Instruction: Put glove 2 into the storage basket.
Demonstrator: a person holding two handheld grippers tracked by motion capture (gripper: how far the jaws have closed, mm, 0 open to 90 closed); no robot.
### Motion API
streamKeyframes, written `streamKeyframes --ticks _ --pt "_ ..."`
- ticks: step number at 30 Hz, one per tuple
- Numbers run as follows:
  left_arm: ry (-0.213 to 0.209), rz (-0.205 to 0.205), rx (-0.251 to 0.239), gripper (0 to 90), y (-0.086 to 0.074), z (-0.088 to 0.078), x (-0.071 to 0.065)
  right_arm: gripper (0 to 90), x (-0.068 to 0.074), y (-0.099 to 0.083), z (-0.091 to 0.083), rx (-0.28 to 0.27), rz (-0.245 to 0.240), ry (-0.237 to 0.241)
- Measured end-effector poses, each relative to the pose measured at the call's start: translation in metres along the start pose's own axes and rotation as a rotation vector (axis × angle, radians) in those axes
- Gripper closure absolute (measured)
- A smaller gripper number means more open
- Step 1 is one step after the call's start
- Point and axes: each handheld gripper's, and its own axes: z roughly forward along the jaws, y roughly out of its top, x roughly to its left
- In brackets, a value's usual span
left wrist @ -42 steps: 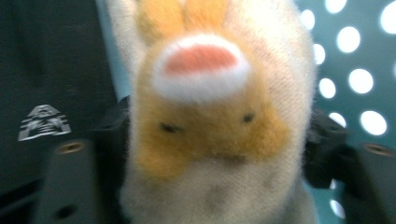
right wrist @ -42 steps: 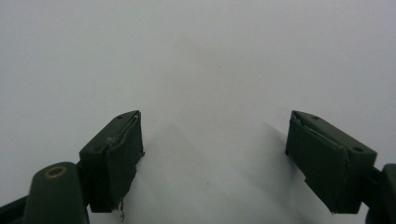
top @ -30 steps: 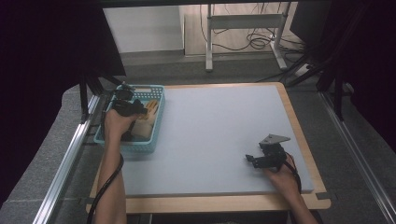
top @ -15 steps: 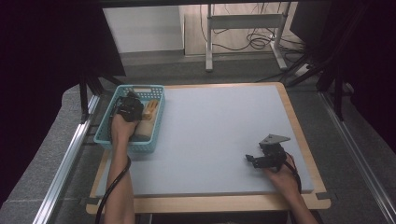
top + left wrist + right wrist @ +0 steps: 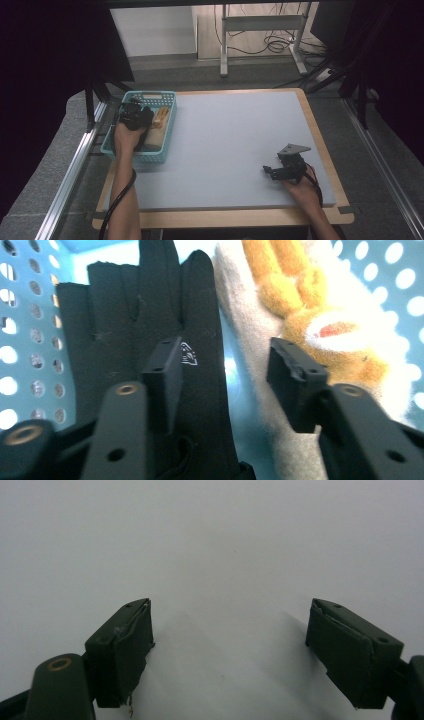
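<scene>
A teal perforated basket [image 5: 146, 156] sits at the table's left edge. In it lie a black fingerless glove [image 5: 125, 315] and a beige and orange plush toy [image 5: 320, 315], which also shows as tan [image 5: 160, 121] from above. My left gripper [image 5: 134, 116] points down into the basket. Its jaws have just been opening, and the left gripper [image 5: 227, 375] now stands open above the glove's edge and the plush, its pads pressing on neither. My right gripper [image 5: 272, 171] rests low over the grey mat at the front right. Between the open right gripper [image 5: 227, 645] jaws there is nothing.
A grey mat [image 5: 235, 140] covers the wooden table [image 5: 225, 217]. Metal rails [image 5: 75, 165] run along the left side. A white stand [image 5: 260, 30] and cables lie on the floor beyond the table.
The left hand has shifted slightly inside the basket and its forearm now comes in more upright. The right hand and its gripper have not moved.
</scene>
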Motion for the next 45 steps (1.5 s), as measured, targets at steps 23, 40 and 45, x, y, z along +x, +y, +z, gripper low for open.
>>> streamKeyframes --ticks 23,40,45 --pt "-0.084 -0.033 -0.141 12.3 -0.012 -0.028 0.009 18.7 0.000 0.000 0.000 0.000 0.000 -0.001" --pt "-0.125 -0.023 -0.236 1.3 -0.022 -0.056 0.005 18.7 0.000 0.000 0.000 0.000 0.000 -0.001" --pt "-0.129 0.010 -0.247 0.5 -0.024 -0.064 -0.002 18.7 0.000 0.000 0.000 0.000 -0.001 -0.001"
